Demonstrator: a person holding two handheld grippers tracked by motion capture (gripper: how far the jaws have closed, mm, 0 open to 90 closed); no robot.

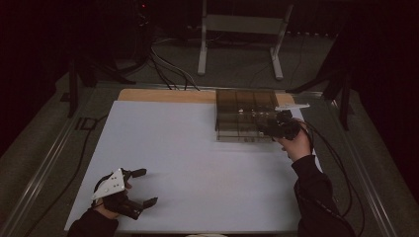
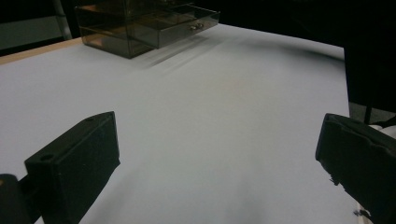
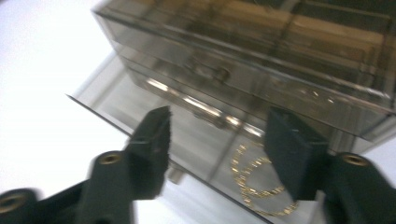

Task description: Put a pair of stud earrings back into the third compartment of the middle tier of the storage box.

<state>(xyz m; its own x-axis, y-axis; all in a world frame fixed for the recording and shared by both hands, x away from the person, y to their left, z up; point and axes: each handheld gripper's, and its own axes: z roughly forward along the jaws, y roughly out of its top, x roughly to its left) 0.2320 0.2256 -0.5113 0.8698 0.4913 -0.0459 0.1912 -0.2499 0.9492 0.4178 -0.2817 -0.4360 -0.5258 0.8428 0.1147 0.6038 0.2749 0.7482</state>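
Drawers in a smoky clear plastic organizer (image 1: 245,115) sit at about one o'clock on the white tabletop (image 1: 188,163) in the high view, near its far edge, where a strip of bare wood (image 1: 165,95) shows. My right gripper (image 1: 271,129) is at the organizer's near right corner, held in a hand (image 1: 298,144) with a dark sleeve; from up here I cannot tell how far its jaws are parted. My left gripper (image 1: 146,187) rests at about seven o'clock, well apart from the organizer, its jaws spread wide and holding nothing. Cables and a pale metal stand (image 1: 240,29) lie on the dark floor beyond the table.

In the left gripper view, my left gripper (image 2: 219,163) has its two black jaws far apart, at lower left and lower right, with bare white tabletop (image 2: 210,107) between them. The organizer (image 2: 135,23) is far off at eleven o'clock, with one drawer (image 2: 180,28) pulled partly out.

In the right gripper view, my right gripper (image 3: 219,154) is open with nothing between its jaws, poised just above a pulled-out drawer (image 3: 187,144) of the organizer (image 3: 261,56). A thin gold chain (image 3: 257,182) lies coiled inside that drawer, at about five o'clock, partly hidden by the right-hand jaw. A small metal knob (image 3: 219,73) shows on the closed drawer above. The picture is somewhat blurred.
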